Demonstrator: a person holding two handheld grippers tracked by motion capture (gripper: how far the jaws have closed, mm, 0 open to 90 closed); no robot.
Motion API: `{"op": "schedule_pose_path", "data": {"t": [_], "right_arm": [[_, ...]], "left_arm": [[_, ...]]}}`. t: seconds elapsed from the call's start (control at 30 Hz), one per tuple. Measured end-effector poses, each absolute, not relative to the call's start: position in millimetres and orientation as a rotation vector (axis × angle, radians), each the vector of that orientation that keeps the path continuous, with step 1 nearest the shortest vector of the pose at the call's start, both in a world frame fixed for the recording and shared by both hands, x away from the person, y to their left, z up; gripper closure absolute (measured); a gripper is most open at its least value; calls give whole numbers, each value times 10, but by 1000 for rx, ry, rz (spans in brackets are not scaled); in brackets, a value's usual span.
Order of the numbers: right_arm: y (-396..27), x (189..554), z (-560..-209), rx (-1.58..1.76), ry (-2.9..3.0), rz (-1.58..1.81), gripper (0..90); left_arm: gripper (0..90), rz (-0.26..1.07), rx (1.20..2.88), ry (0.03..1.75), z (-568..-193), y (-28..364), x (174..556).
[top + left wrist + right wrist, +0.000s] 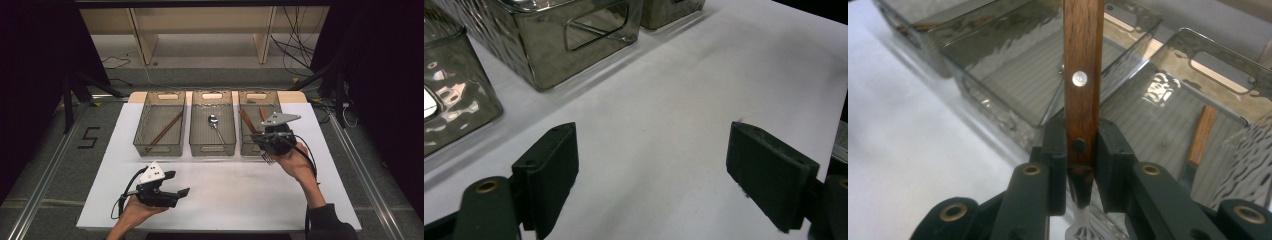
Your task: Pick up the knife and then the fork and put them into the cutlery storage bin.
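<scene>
The right tool [266, 141] stands clamped on a wooden-handled fork [1082, 75] at the near edge of the right-hand tray [250, 102], handle pointing away over the tray and tines [269, 160] hanging toward the person. A second wooden-handled utensil [1201, 135] already lies inside that tray, so the fork likely goes forward and down beside it. The left tool [179, 192], jaws wide apart and empty, rests well apart over the white bench [225, 190].

wood-handled fork [1081, 75] with shiny rivets is pinched near its metal neck, handle sticking up toward 12 o'clock over the smoky clear bin [259, 129] at the 1 o'clock spot
</scene>
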State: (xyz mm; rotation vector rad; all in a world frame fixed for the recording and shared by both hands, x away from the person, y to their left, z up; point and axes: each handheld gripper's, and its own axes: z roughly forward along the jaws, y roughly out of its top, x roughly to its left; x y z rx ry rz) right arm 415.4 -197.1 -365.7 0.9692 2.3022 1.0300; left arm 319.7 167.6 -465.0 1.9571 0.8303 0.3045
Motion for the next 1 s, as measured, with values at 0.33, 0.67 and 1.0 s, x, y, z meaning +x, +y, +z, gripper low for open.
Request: {"op": "schedule_pose_path", "data": {"t": [0.33, 0.67, 1.0], "right_arm": [[-2043, 4453, -3485, 1079, 2287, 1009, 775], [-2059, 4794, -3400, 1139, 2268, 993, 775], [-2115, 5035, -3467, 1192, 2219, 975, 775]], "left_arm": [[200, 299, 1920, 848, -4709, 1752, 3185], [193, 317, 1929, 866, -4745, 1783, 3182], [193, 326, 1923, 867, -4765, 1797, 3183]]}}
